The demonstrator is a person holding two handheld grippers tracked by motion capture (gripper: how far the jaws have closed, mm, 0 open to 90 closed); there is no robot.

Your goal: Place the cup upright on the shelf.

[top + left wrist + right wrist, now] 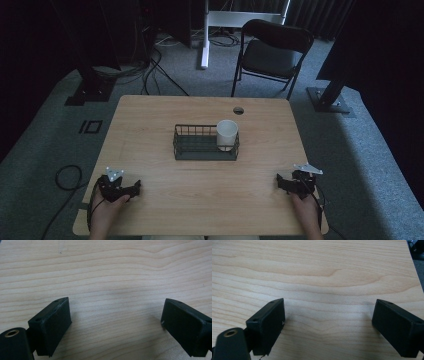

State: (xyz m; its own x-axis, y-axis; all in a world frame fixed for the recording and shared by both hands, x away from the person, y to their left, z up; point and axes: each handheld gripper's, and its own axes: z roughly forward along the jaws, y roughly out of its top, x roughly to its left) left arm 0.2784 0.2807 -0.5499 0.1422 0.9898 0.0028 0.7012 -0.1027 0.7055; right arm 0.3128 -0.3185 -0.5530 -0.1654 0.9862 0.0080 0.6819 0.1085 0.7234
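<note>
We are looking at a white cup [227,134] standing upright in the right end of a wire basket [197,148] at the middle of the worktop [200,200], well apart from both grippers. The left gripper [134,189] and right gripper [280,183] are resting near the front corners, jaws apart with only bare wood between them. If we are reaching in carelessly, a jaw may be catching the basket's wire wall, dragging it or tipping the light cup.
</note>
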